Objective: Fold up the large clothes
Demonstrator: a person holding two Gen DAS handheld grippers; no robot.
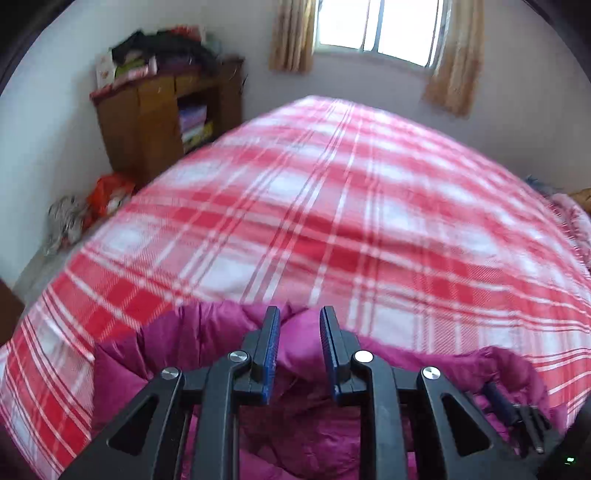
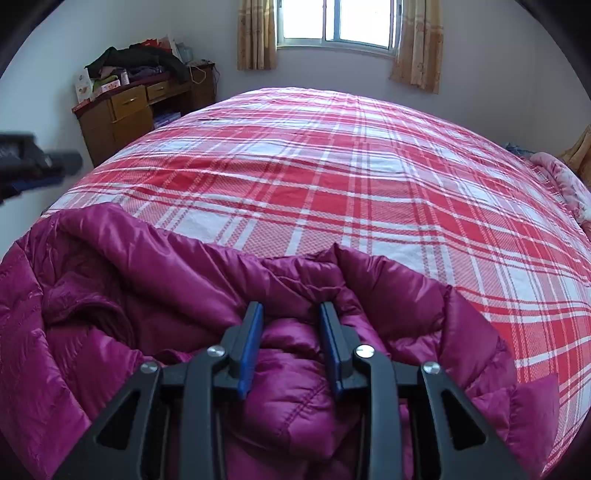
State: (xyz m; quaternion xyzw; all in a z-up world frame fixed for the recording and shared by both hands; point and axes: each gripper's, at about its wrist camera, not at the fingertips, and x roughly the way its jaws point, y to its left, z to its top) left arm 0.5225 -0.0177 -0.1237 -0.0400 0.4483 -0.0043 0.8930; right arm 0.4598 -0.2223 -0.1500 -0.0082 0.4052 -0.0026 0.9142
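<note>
A magenta quilted down jacket [image 2: 129, 277] lies bunched at the near edge of the bed, which is covered by a red and white plaid sheet [image 2: 332, 166]. My right gripper [image 2: 291, 306] is shut on a puffy fold of the jacket, which fills the gap between its blue pads. In the left wrist view the jacket [image 1: 147, 350] lies below my left gripper [image 1: 299, 314], whose jaws stand narrowly apart with nothing pinched. The left gripper [image 2: 70, 162] also shows at the left edge of the right wrist view, hanging clear above the jacket. The right gripper [image 1: 495, 395] shows low on the right of the left wrist view.
A wooden cabinet [image 2: 122, 110] piled with clothes and boxes stands at the far left wall. Plastic bags [image 1: 107, 195] lie on the floor beside the bed. A curtained window [image 2: 340, 26] is in the far wall. Pink bedding [image 2: 565, 184] lies at the bed's right edge.
</note>
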